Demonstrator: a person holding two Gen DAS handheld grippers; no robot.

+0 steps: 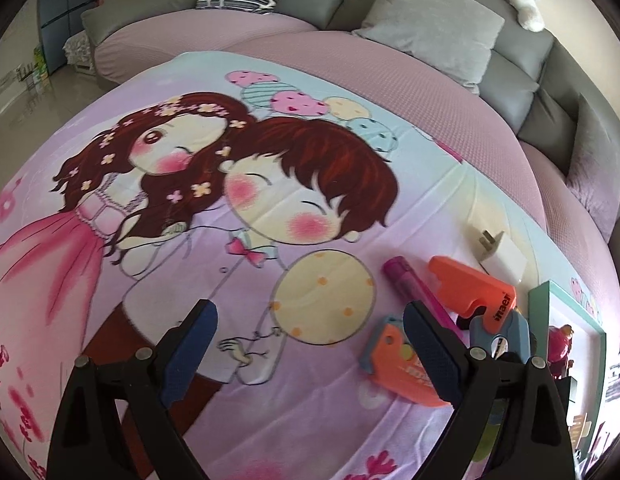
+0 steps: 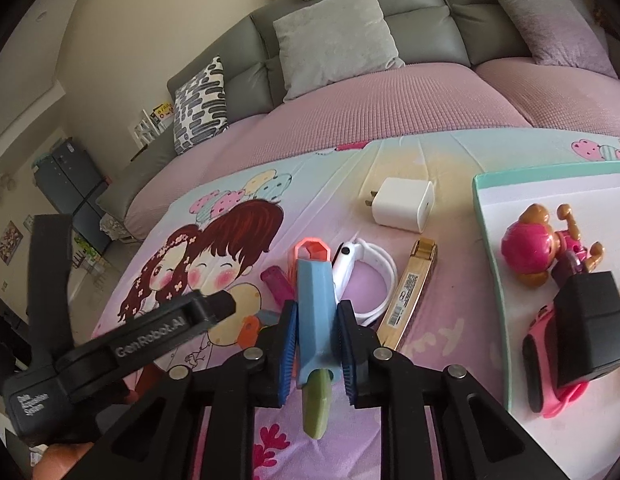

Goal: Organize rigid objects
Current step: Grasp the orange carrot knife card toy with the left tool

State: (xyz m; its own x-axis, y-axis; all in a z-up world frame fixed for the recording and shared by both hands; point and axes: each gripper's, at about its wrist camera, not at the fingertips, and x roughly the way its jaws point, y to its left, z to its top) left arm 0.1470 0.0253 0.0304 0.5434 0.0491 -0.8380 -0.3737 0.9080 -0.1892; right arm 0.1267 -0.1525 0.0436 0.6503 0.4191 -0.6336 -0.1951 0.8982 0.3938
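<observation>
My right gripper (image 2: 316, 344) is shut on a blue toy (image 2: 314, 304) that has an orange ring at its far end and a green tip sticking out toward the camera. Both blue pads press its sides just above the cartoon-print sheet (image 2: 229, 360). In the left wrist view this toy (image 1: 514, 328) shows at the right, its orange part printed with letters. My left gripper (image 1: 310, 336) hangs open over the sheet with nothing between its fingers. A small orange and blue toy (image 1: 394, 360) lies just right of its right finger, beside a magenta tube (image 1: 410, 288).
A teal-rimmed white tray (image 2: 486, 240) on the right holds a pink toy figure (image 2: 538, 240), a black block (image 2: 590, 332) and a pink car (image 2: 550, 384). A white charger (image 2: 402, 204), a white watch (image 2: 370, 276) and a gold stick (image 2: 410, 292) lie on the sheet. Sofa cushions (image 2: 334, 36) stand behind.
</observation>
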